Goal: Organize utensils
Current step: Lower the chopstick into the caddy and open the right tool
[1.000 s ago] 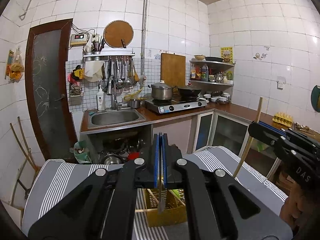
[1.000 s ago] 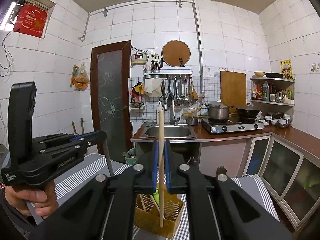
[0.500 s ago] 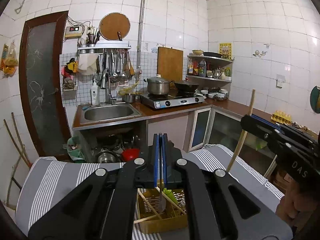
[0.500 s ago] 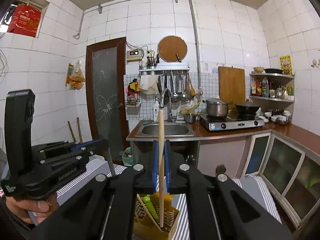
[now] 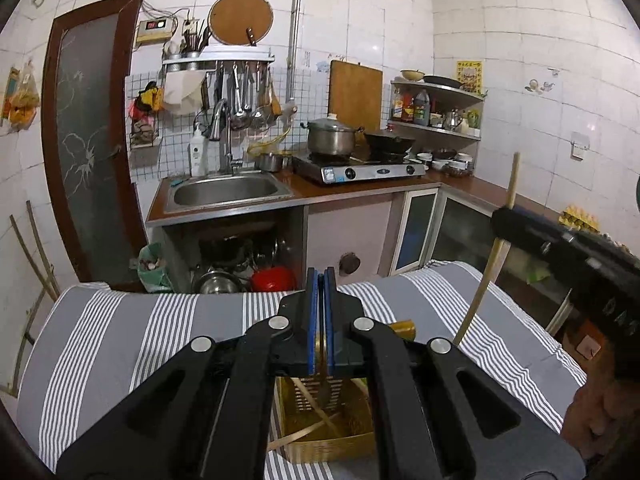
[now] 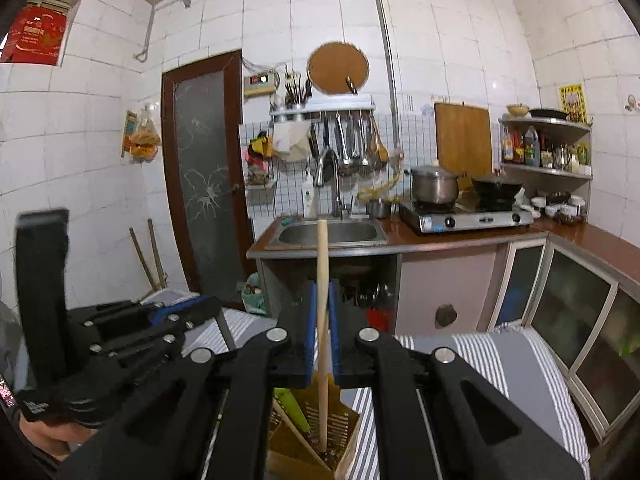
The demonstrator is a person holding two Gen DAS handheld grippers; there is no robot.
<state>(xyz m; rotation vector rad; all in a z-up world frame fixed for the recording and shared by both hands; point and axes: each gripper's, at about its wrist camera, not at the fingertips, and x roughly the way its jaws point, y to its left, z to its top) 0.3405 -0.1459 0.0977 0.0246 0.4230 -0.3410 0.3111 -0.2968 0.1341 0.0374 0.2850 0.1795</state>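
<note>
A yellow slatted utensil holder (image 5: 324,420) stands on the striped cloth, just below both grippers; it also shows in the right wrist view (image 6: 308,436). My left gripper (image 5: 319,320) is shut on a thin metal utensil (image 5: 322,384) that hangs down into the holder. My right gripper (image 6: 321,332) is shut on a long wooden stick (image 6: 322,280), held upright with its lower end inside the holder. The stick also shows in the left wrist view (image 5: 486,276). Wooden chopsticks (image 5: 316,400) and a green-handled tool (image 6: 294,408) lie in the holder.
The grey-and-white striped cloth (image 5: 132,332) covers the table. Behind it are a sink (image 5: 226,192), a gas stove with pot and wok (image 5: 360,164), glass-door cabinets (image 6: 576,312) and a door (image 5: 86,128).
Both grippers have lowered and tilted down toward the holder. The stick's lower end and the metal utensil have gone deeper into it.
</note>
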